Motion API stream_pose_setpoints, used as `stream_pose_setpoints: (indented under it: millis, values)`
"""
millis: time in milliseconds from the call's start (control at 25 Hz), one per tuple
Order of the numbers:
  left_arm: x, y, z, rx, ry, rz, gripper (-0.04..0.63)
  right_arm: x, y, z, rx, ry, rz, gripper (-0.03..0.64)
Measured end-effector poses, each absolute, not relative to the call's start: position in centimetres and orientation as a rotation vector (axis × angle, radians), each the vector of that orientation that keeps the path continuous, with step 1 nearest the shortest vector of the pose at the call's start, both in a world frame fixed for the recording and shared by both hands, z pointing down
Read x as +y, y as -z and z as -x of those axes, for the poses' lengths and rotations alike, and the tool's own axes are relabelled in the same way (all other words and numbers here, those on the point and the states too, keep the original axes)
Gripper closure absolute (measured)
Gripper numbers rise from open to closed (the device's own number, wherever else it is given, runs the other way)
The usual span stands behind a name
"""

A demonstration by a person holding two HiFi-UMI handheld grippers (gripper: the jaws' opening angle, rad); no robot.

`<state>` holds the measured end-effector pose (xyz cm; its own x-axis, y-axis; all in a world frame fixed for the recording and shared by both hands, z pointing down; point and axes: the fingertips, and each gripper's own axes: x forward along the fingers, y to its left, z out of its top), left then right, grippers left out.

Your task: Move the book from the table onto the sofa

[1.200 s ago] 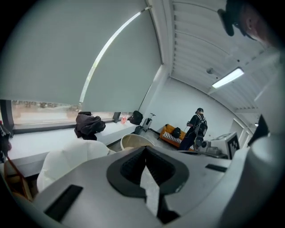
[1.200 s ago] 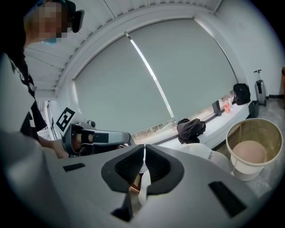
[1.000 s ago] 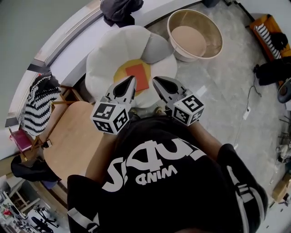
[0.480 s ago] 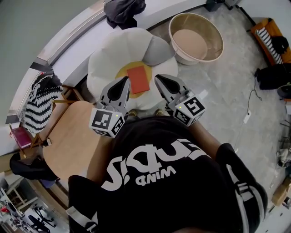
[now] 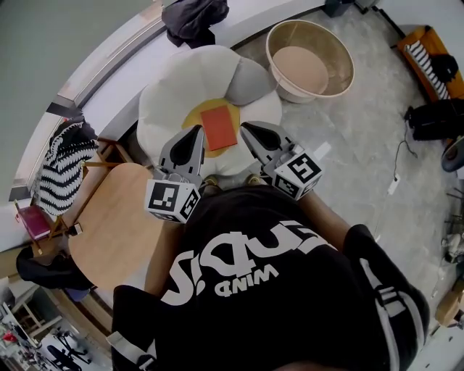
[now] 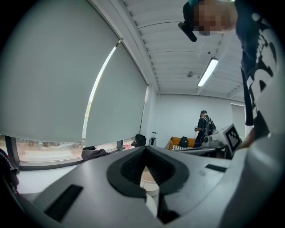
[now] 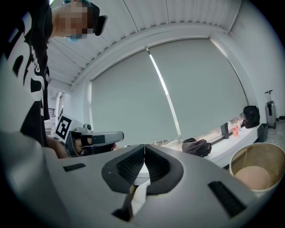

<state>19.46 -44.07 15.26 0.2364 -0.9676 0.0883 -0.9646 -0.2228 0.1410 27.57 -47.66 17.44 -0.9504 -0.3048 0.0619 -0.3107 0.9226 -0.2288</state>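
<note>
— On the yellow middle of the white flower-shaped sofa (image 5: pixel 167 101): the red book (image 5: pixel 219 126), lying flat.
— And on either side of it?
— Just left of the book, the left gripper (image 5: pixel 199 132), jaws pressed together, nothing between them. Just right of it, the right gripper (image 5: pixel 244 129), likewise closed tight and empty. Both held level over the sofa's near edge, pointing away from the person's black shirt (image 5: pixel 275 290).
— Touching the book?
— Hard to tell from above. Apart, by the look of it, with the book in the gap between the two tips.
— Around the sofa?
— At lower left, a round wooden table (image 5: pixel 109 232). Beside that, a black-and-white striped garment (image 5: pixel 61 163). Beyond the sofa at upper right, a big beige tub (image 5: pixel 341 54) on the grey floor. On the white sill behind, a dark bundle of cloth (image 5: pixel 190 16).
</note>
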Motion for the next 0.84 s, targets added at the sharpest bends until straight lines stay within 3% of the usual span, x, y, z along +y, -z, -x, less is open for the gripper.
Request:
stream_pose_setpoints:
  millis: [840]
  values:
    - [-44.0,-16.6,-17.9,-1.909,0.048,-2.235,0.584,-48.5,-18.7,-27.4,-3.028,-0.415,-0.486,0.612]
